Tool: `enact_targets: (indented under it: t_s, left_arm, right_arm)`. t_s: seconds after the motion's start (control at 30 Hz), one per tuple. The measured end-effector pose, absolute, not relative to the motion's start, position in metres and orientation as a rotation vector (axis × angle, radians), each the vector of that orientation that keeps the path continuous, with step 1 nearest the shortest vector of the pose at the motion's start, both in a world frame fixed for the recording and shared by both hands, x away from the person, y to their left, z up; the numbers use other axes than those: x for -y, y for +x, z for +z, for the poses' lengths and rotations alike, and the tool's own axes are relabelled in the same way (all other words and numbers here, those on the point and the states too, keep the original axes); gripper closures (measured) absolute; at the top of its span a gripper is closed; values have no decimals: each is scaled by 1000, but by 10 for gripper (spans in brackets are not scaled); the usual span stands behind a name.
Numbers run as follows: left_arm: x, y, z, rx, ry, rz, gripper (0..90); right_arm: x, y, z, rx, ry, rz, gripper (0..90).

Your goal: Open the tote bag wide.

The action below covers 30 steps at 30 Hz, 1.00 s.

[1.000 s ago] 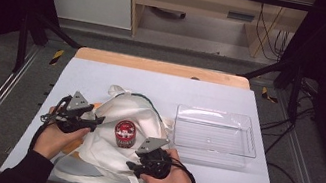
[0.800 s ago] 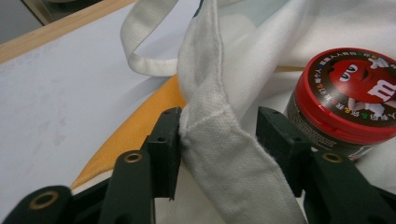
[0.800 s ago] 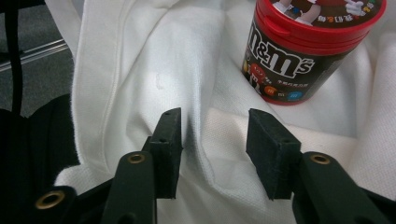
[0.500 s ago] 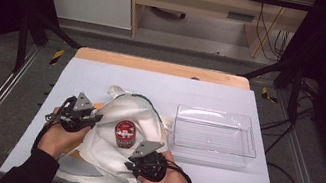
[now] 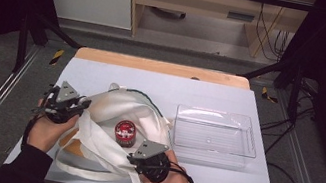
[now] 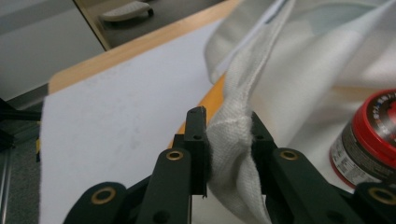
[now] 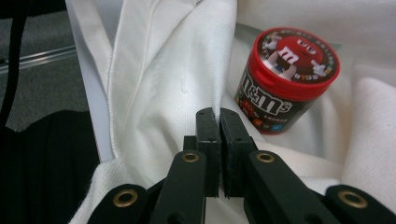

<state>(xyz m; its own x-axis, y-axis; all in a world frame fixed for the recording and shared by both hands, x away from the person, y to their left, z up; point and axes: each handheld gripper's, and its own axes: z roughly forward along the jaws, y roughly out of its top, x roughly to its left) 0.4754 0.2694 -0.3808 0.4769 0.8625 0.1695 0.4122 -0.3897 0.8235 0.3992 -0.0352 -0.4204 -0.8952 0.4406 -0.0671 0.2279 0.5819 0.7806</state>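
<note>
A white cloth bag (image 5: 120, 107) lies crumpled at the table's front left. A red-lidded M&M's tub (image 5: 124, 132) stands upright in its opening. My left gripper (image 5: 78, 104) is at the bag's left edge. Its jaws have just been closing, and in the left gripper view my left gripper (image 6: 229, 135) pinches the thick hem of the bag (image 6: 317, 70), with the tub (image 6: 369, 135) off to the right. My right gripper (image 5: 139, 157) is at the bag's front edge. It has just closed, and in the right gripper view my right gripper (image 7: 218, 116) clamps a thin fold of the bag (image 7: 168, 79) beside the tub (image 7: 285, 79).
A clear plastic tray (image 5: 247, 122) sits to the right of the bag. The bag's straps (image 5: 85, 174) trail toward the table's front edge. Something orange (image 5: 72, 137) peeks out under the bag's left side. The white table surface (image 5: 152, 82) runs to a wooden strip at the back.
Both sets of jaws have closed onto the bag's cloth. My left hand has risen a little, lifting the bag's left edge. The right hand has hardly moved.
</note>
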Motion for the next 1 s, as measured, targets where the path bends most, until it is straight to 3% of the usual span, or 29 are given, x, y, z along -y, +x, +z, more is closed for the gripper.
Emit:
enact_targets:
  t_s: [1.0]
  left_arm:
    - [-286,480,-443,-1154,2025,665,772]
  right_arm:
    - [30,399,-453,-2668,545,1090,865]
